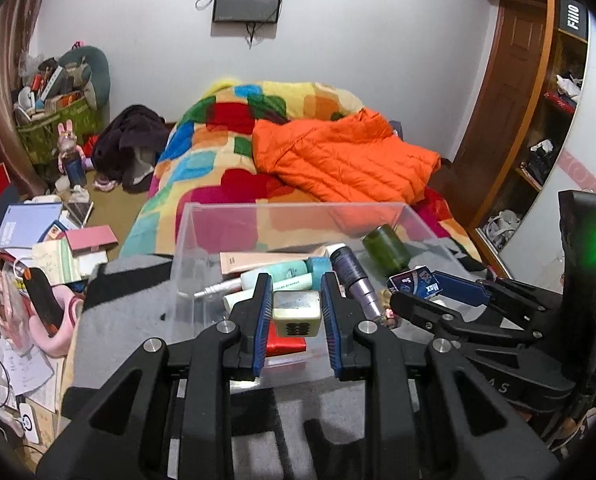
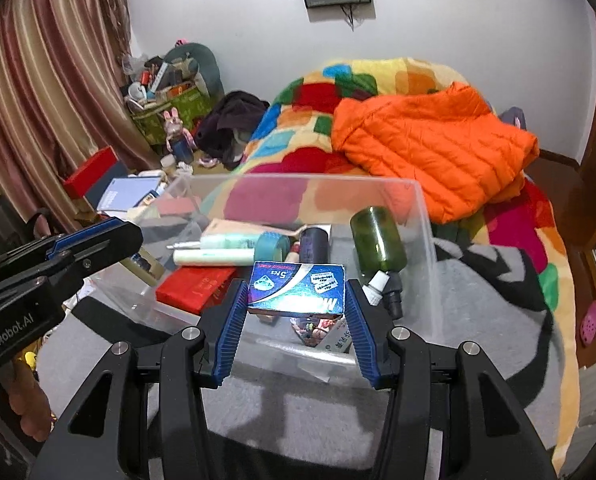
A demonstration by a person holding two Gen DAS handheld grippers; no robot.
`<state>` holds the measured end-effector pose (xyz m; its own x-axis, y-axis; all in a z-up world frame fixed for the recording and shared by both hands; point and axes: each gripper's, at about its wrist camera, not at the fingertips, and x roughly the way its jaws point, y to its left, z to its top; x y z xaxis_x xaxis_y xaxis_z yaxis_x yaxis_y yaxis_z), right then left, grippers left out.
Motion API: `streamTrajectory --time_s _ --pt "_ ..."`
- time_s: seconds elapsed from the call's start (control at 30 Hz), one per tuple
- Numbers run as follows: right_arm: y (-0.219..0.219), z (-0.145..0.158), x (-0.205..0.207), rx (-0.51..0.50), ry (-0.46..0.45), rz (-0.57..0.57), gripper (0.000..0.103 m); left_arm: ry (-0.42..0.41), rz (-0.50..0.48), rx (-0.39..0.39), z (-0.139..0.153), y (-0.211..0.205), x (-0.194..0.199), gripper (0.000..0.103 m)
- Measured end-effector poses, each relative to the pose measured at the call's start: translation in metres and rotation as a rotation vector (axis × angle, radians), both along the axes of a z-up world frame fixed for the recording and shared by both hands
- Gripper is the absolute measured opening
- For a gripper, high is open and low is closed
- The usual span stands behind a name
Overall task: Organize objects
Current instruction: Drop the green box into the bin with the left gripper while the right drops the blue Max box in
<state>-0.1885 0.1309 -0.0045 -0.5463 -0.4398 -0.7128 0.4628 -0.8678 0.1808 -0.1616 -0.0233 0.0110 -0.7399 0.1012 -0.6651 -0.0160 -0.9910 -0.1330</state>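
Note:
A clear plastic bin [image 1: 202, 216] [image 2: 421, 216] sits on a grey blanket on the bed. It holds tubes, a red flat box [image 2: 194, 286], a dark bottle [image 1: 353, 272] and a green bottle [image 2: 377, 240]. My left gripper [image 1: 296, 312] is shut on a small cream cube with a grille [image 1: 296, 314], held over the bin's near side. My right gripper [image 2: 296, 300] is shut on a shiny blue card box [image 2: 298, 288], also above the bin. In the left wrist view the right gripper [image 1: 425, 292] comes in from the right with the blue box [image 1: 415, 282].
A colourful blanket [image 1: 218, 148] and an orange jacket [image 1: 337, 156] lie behind the bin. Books and papers [image 1: 38, 240] clutter the floor at left, with a green basket [image 1: 58, 120] of items in the corner. A wooden wardrobe [image 1: 509, 100] stands at right.

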Motion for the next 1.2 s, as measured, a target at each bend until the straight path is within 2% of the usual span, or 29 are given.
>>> streamTrajectory --time_s 0.1,0.2,0.5,0.6,0.7,0.77,0.9,0.97,1.03,1.2 --pt "-0.002 -0.003 -0.002 0.003 -0.011 -0.004 0.047 -0.014 -0.004 0.007 -0.007 0.000 -0.004 0.024" --pt "0.000 -0.001 0.000 -0.007 -0.013 0.011 0.053 -0.010 -0.012 0.007 -0.006 0.000 -0.002 0.024" --pt "0.007 0.015 0.018 -0.014 0.034 0.021 0.053 0.032 -0.022 -0.003 0.004 -0.002 0.017 0.025" --pt "0.011 0.021 0.027 -0.011 0.056 0.023 0.053 0.040 -0.026 -0.008 0.005 -0.005 0.025 0.030" --pt "0.015 0.026 0.036 -0.007 0.082 0.019 0.053 0.056 -0.022 -0.002 0.005 -0.009 0.035 0.044" --pt "0.019 0.030 0.044 -0.007 0.106 0.013 0.057 0.079 -0.014 -0.017 0.005 -0.010 0.043 0.059" --pt "0.026 0.038 0.062 0.008 0.184 -0.018 0.075 0.116 -0.012 -0.072 0.005 -0.008 0.058 0.075" --pt "0.030 0.041 0.070 0.013 0.219 -0.030 0.082 0.122 -0.011 -0.081 0.006 -0.007 0.063 0.088" --pt "0.033 0.044 0.075 0.002 0.226 -0.036 0.086 0.131 -0.001 -0.078 0.006 -0.007 0.069 0.094" --pt "0.037 0.039 0.085 -0.015 0.216 -0.031 0.093 0.127 0.009 -0.072 0.003 -0.008 0.076 0.095"
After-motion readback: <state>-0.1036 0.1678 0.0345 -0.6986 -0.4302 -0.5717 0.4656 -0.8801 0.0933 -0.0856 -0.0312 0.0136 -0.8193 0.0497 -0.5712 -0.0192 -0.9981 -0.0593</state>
